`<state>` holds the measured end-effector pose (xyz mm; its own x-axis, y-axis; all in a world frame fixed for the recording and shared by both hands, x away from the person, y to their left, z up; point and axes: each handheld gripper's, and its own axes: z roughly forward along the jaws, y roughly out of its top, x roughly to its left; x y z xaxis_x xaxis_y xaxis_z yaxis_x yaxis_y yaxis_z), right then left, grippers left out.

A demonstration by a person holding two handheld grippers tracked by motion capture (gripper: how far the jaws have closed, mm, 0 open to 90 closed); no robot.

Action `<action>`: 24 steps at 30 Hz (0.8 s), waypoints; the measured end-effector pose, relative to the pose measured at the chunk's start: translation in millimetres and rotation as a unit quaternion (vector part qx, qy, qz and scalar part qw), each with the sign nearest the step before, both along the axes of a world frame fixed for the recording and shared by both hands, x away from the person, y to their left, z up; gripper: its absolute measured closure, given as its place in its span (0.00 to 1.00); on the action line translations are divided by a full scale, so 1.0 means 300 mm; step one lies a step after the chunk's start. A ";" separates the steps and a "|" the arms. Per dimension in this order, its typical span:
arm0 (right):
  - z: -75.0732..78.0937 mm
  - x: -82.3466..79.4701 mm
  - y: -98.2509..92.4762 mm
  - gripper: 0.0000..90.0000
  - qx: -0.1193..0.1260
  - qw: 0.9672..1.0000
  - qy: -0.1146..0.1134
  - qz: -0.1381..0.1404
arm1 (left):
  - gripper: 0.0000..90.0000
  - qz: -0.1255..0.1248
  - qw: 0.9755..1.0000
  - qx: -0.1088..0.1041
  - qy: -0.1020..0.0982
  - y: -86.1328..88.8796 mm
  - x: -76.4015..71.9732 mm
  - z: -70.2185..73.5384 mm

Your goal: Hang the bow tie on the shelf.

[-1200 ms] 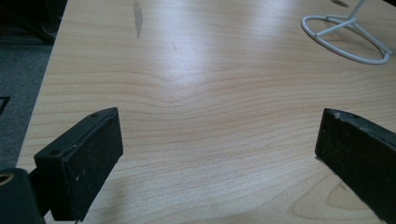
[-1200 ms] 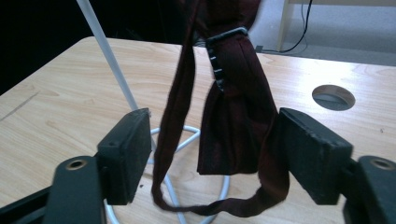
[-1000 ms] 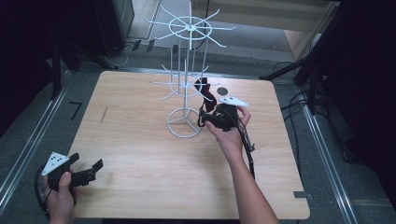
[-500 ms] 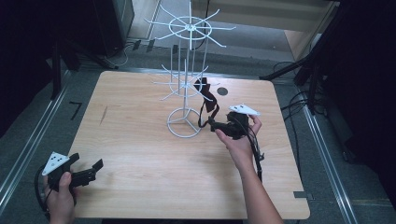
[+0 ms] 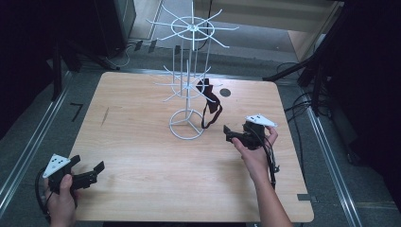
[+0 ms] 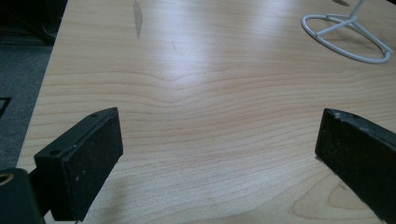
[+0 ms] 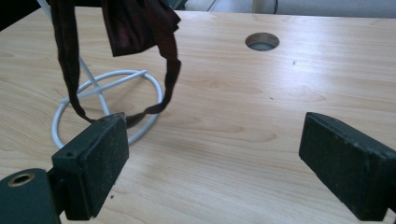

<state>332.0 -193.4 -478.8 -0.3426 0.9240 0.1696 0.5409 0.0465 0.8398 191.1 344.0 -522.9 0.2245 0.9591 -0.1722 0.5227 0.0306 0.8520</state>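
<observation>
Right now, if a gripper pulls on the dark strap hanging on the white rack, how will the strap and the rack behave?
The dark strap droops in a loose loop, so it is probably floppy and light. The white rack is thin wire, tall over a small ring base, so a sideways pull may tip it.

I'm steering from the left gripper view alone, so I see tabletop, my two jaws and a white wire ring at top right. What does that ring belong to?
Observer: It is the base of a white wire rack with two tiers of hooks, standing on the table.
Operator: Anything hanging on it?
Observer: Yes, a dark strap hangs from a lower hook, looping down beside the base.
Operator: Where is the right gripper?
Observer: The right gripper is right of the rack, jaws open, apart from the strap, with nothing between them.
</observation>
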 end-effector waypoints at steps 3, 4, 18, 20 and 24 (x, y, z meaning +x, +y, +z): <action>-0.010 -0.017 -0.027 0.10 0.000 1.000 0.002 -0.007 | 0.02 0.000 1.000 0.000 0.000 0.000 0.000 0.000; -0.010 -0.017 -0.027 0.10 0.000 1.000 0.002 -0.007 | 0.02 0.000 1.000 0.000 0.000 0.000 0.000 0.000; -0.066 -0.073 -0.126 0.10 0.002 1.000 0.014 -0.028 | 0.02 0.002 1.000 0.001 -0.001 -0.001 -0.001 0.000; -0.074 -0.085 -0.141 0.10 0.000 0.999 0.017 -0.032 | 0.02 0.002 1.000 0.001 -0.002 -0.001 -0.001 0.000; -0.090 -0.109 -0.175 0.10 0.001 0.999 0.021 -0.039 | 0.02 0.002 1.000 0.001 -0.001 -0.001 -0.001 0.000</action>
